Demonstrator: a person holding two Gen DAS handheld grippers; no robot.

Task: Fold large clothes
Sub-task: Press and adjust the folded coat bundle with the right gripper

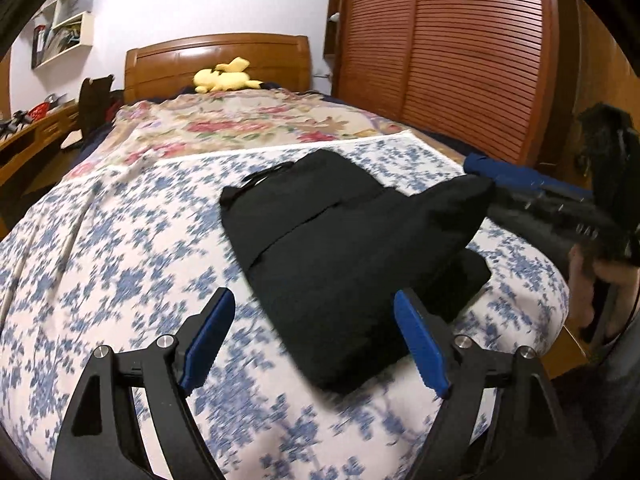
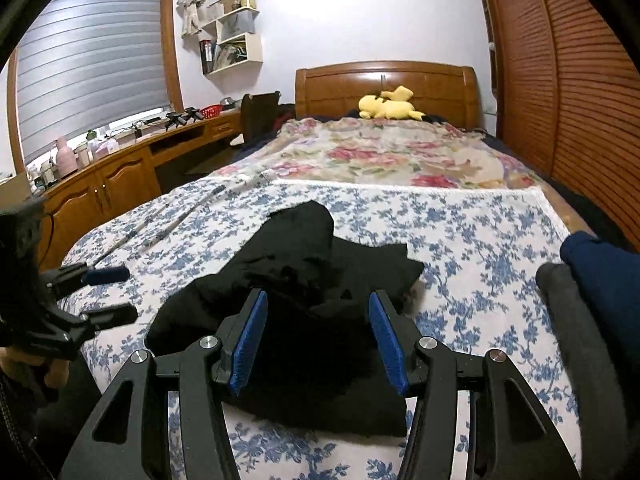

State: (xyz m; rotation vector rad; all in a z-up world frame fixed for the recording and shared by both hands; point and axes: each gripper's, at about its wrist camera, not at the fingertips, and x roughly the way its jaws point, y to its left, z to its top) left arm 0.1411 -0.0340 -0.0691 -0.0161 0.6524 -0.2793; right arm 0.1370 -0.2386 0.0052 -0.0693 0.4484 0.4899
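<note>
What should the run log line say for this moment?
garment: black garment partly folded on bed | left gripper: jaws open, nothing between | right gripper: jaws apart around cloth, grip unclear

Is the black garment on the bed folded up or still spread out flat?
Folded. The black garment lies as a compact layered bundle on the blue floral sheet, with stacked edges visible, though its top layers look rumpled.
</note>
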